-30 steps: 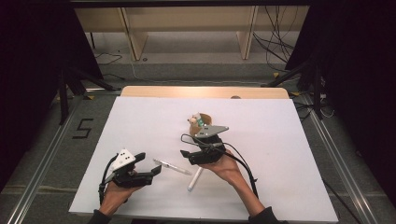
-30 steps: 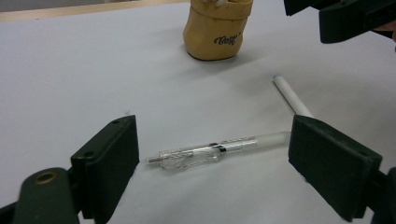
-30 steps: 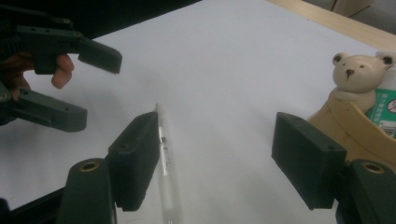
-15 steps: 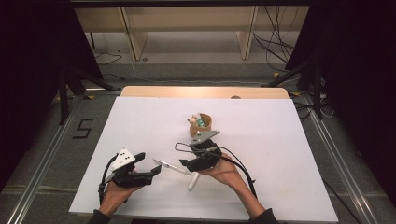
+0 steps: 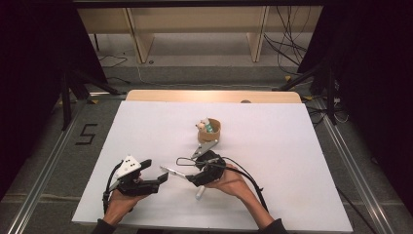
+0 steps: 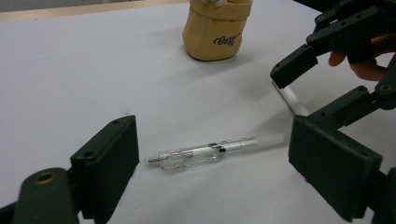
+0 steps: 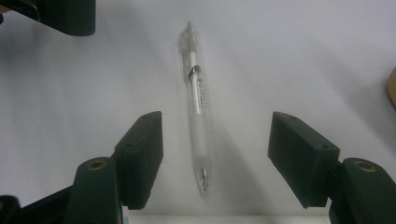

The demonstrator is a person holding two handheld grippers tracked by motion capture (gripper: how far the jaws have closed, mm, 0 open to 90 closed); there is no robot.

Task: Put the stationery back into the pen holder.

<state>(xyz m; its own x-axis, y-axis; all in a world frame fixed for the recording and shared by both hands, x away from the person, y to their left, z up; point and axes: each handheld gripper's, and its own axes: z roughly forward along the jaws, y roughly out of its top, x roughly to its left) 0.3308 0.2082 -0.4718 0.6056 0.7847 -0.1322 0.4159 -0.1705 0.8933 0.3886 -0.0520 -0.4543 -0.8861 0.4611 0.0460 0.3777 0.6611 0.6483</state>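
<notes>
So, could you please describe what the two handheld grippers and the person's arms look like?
Both are black. The left gripper carries a pale grey three-cornered plate with dark dots; the right gripper bears a darker grey plate. Each has flat rectangular black jaws on linkages with brass-coloured pivots and trails a black cable. Dark sleeves cover the forearms near the bottom edge.

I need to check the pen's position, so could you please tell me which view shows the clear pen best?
The right gripper view: the clear pen lies whole, sharp and lengthwise between the open jaws. The left gripper view shows the pen sideways, its far end blurred. The high view shows it small, partly hidden.
</notes>
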